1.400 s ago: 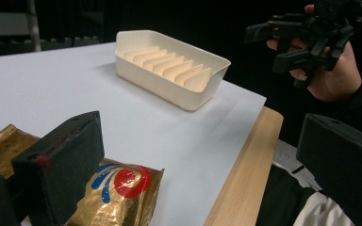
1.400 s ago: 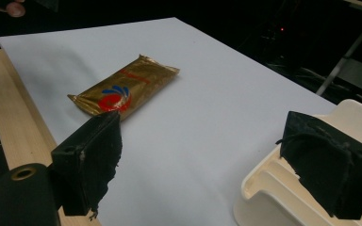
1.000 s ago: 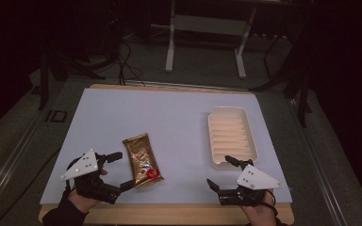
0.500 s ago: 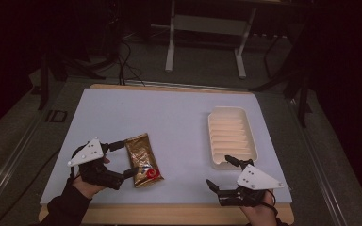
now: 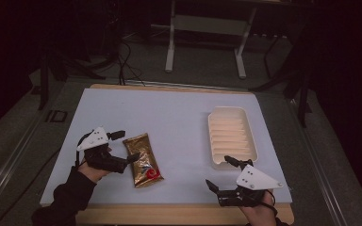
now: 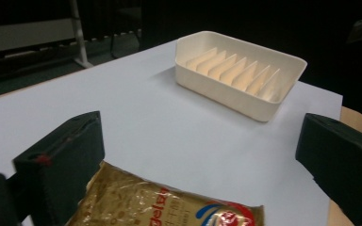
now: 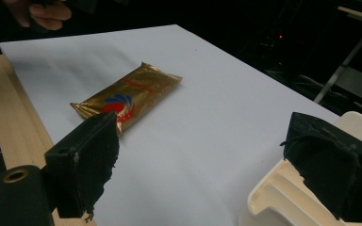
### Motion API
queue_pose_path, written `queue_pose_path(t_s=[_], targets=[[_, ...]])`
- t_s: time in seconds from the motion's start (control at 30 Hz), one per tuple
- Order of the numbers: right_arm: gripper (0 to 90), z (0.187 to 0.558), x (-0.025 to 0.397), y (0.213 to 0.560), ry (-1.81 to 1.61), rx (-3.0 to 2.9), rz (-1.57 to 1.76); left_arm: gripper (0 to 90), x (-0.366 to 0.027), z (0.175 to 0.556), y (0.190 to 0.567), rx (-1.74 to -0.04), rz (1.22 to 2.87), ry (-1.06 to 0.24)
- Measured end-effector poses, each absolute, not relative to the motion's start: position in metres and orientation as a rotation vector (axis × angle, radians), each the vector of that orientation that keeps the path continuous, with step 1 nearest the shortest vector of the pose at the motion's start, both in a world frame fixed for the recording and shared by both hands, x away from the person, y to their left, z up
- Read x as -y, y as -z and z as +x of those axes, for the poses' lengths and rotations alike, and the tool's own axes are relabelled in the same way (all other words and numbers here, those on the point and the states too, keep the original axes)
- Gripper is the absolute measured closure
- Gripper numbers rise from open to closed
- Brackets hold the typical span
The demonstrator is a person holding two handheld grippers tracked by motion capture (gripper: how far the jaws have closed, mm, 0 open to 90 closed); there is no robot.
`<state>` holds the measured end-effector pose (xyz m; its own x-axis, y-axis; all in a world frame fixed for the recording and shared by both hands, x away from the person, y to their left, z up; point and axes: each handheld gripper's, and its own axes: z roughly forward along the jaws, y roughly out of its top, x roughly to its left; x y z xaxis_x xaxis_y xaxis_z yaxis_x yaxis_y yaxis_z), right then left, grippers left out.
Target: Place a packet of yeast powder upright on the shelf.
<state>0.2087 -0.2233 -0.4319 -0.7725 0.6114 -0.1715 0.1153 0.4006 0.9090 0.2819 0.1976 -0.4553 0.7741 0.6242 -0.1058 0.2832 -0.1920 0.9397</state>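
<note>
Both grippers' jaws apart, gold packet [image 6: 169, 207] cropped by frame edge

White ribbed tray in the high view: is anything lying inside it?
No. The white ribbed tray holds nothing between its ridges; the gold packet lies apart on the table sheet.

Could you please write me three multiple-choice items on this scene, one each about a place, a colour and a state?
1. Where does the white ridged tray sit?
A. right part of the table
B. left part
C. on the floor

2. What colour is the snack packet?
A. green
B. gold
C. blue

3. How do the left gripper's jaws stand?
A. shut on the packet
B. shut on nothing
C. open beside the packet

Answers: 1 A, the high view shows it near the right gripper. 2 B, gold foil with a red mark. 3 C, the jaws are spread wide, clamping nothing.
</note>
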Motion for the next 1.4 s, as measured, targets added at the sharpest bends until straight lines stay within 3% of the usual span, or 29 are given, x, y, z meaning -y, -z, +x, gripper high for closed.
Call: queue_pose_path(t_s=[0.43, 0.9, 1.4], targets=[[11.2, 0.209, 0.222, 0.434, -1.352, -2.195, 0.619, 7.9, -0.203, 0.328, 0.483, -0.812, 1.855, -0.38], [13.0, 0.21, 0.221, 0.437, -1.352, -2.214, 0.616, 22.2, -0.214, 0.348, 0.515, -0.876, 1.936, -0.306], [13.3, 0.21, 0.219, 0.44, -1.345, -2.24, 0.617, 23.3, -0.223, 0.369, 0.546, -1.009, 2.02, -0.229]])
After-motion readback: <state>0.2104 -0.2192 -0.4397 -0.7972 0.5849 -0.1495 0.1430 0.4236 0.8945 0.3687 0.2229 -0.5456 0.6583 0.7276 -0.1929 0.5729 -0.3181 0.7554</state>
